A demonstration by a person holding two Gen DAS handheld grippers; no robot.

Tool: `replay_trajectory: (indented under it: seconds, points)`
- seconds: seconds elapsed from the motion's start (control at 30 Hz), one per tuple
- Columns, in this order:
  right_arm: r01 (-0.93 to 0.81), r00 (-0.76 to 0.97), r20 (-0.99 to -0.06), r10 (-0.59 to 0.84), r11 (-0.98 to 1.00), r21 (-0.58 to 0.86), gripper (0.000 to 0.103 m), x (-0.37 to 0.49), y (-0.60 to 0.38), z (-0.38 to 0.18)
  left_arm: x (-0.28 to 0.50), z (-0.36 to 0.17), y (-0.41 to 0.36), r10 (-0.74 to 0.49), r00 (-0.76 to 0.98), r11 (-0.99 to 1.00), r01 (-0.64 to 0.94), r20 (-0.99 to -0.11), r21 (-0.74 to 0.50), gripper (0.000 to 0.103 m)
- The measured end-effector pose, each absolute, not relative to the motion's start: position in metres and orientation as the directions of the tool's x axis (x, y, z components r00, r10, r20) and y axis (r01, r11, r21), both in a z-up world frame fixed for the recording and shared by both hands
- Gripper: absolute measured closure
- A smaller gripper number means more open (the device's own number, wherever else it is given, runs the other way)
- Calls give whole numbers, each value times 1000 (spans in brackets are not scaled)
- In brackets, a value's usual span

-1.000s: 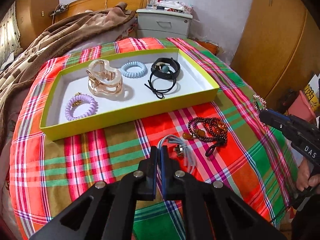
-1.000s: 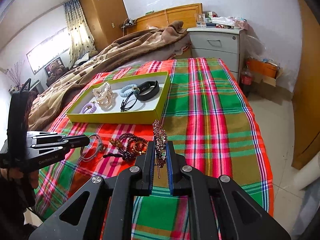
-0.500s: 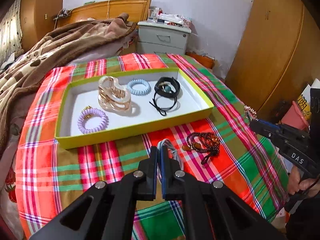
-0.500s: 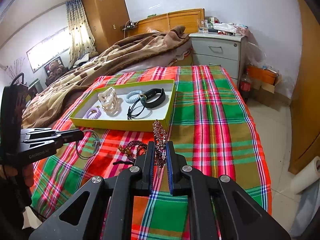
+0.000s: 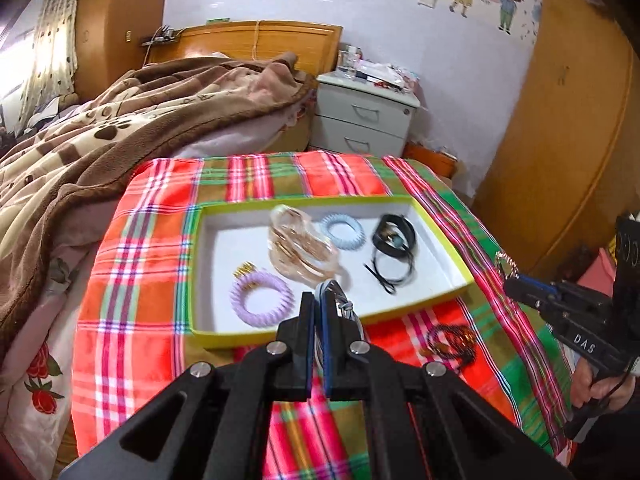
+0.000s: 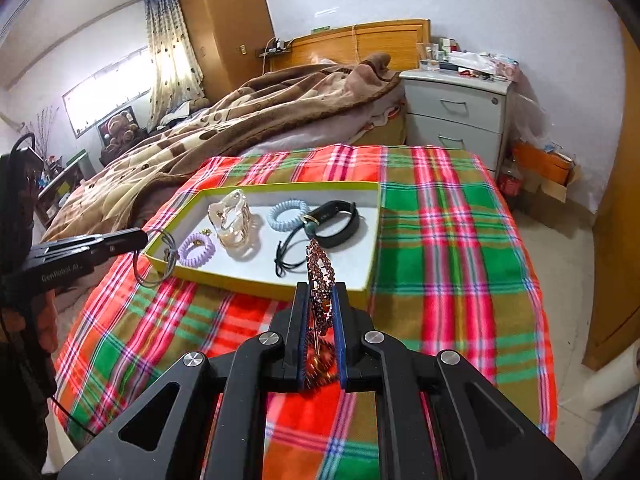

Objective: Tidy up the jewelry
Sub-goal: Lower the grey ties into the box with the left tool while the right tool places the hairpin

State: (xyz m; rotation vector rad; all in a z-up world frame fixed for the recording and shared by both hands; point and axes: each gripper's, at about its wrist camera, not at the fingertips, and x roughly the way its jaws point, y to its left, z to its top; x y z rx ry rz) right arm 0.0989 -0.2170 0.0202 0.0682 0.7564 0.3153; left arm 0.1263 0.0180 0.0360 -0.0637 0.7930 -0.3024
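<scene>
A yellow-green tray (image 5: 460, 268) with a white floor sits on the plaid blanket. It holds a purple coil tie (image 5: 262, 298), a clear claw clip (image 5: 300, 248), a blue coil tie (image 5: 342, 231), a black band (image 5: 394, 236) and a black cord (image 5: 390, 270). My left gripper (image 5: 318, 300) is shut on a grey-blue cord bracelet (image 5: 340, 304), lifted over the tray's near wall. My right gripper (image 6: 320, 292) is shut on a rhinestone hair clip (image 6: 320, 276), held above the blanket before the tray (image 6: 280, 286). A dark beaded bracelet (image 5: 452, 340) lies on the blanket.
The plaid blanket (image 6: 440, 240) covers the bed's foot. A brown blanket (image 5: 120, 128) is heaped behind and to the left. A white nightstand (image 6: 456, 116) stands at the back. Wooden wardrobes (image 5: 560, 120) flank the room.
My left gripper took the grey-blue cord bracelet off the blanket and lifted it toward the tray. My right gripper rose and drew back slightly, still holding the hair clip.
</scene>
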Motion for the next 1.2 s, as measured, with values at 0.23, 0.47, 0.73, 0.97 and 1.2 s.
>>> replay_trajectory:
  seconds: [0.23,0.47,0.73,0.97,1.2]
  points:
    - [-279,657,-685,315,946,167,92,132,-195,15,155,34,38,-278,667,960,207,-691,-187,100]
    - [-268,633,-713,300,950,162,92,159,-186,5,181,31,51,-266,674,964,183,-689,-194,100]
    - [-240,607,-753,253,962,130,92,177,-185,-10,209,22,61,-242,668,970,160,-704,-182,100]
    - [-234,589,-776,225,967,103,92,187,-184,-21,233,7,60,-250,645,968,143,-722,-207,100]
    - [-230,585,-795,162,973,29,92,193,-182,-29,245,-13,56,-240,610,971,139,-756,-196,100]
